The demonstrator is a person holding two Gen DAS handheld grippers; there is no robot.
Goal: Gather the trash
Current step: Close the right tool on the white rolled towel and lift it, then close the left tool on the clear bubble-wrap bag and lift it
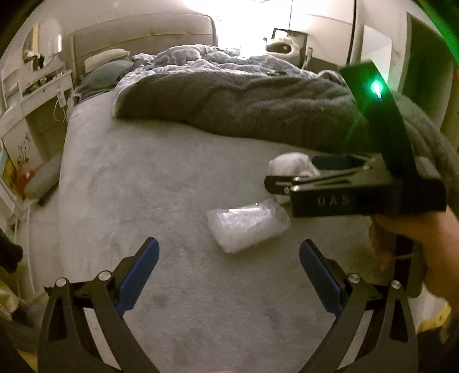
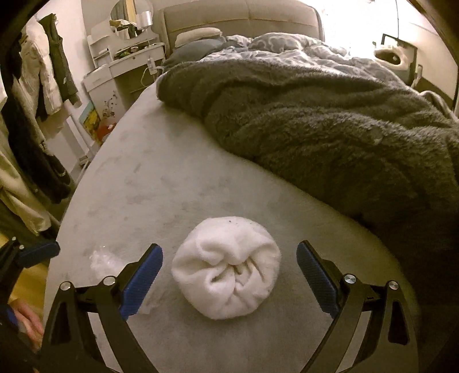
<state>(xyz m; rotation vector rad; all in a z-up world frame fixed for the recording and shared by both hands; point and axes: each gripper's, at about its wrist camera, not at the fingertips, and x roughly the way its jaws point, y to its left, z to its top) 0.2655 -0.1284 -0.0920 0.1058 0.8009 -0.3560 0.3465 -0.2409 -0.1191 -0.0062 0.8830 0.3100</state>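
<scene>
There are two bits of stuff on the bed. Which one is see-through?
The crumpled clear bubble-wrap piece, lying on the grey bed cover. The other, the round white rolled-up cloth bundle, is solid and fluffy.

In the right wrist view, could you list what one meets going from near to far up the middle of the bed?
Right gripper, open → white rolled cloth between its fingers, untouched → bare grey bedsheet → dark fuzzy blanket → patterned duvet → headboard.

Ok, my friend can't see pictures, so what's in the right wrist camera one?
A white balled-up cloth lies on a grey bed, between the open fingers of the right claw, which do not touch it. A dark fuzzy blanket is heaped behind.
</scene>
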